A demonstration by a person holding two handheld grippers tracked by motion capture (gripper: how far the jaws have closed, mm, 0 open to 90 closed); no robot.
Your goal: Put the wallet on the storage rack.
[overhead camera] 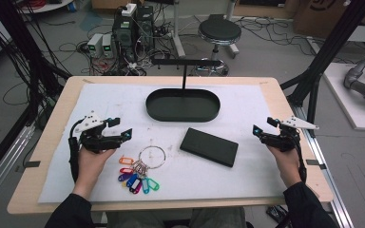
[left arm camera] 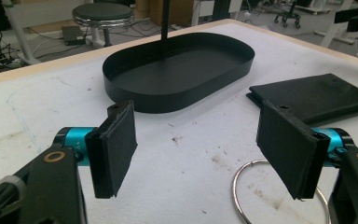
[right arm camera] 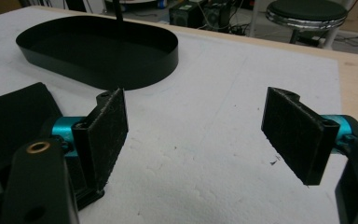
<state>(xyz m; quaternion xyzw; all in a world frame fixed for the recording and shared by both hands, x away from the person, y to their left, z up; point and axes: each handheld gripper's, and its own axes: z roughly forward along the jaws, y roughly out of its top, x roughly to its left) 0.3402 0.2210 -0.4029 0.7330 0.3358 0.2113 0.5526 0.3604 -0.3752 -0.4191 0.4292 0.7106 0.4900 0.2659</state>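
The keys (overhead camera: 137, 176) look light and loose; I would pinch the stiff ring (overhead camera: 151, 156). Left tool (overhead camera: 119, 128) and right tool (overhead camera: 263, 126) are both wide apart, empty.

A wooden bench (overhead camera: 52, 142) carries a white mat (overhead camera: 247, 175) with faint smudges. Toward the far side of the mat stands a black oval tray (overhead camera: 183, 114), and a thin black post with a crossbar (overhead camera: 185, 62) rises at its far edge. Nearer lies a flat black rectangular case (overhead camera: 209, 147), at an angle. Left of the case rests a metal ring (overhead camera: 151, 156) strung with coloured key tags (overhead camera: 135, 178). On the floor beyond the bench are a black round stool (overhead camera: 219, 32), computer units (overhead camera: 133, 28) and tangled cables (overhead camera: 71, 50).
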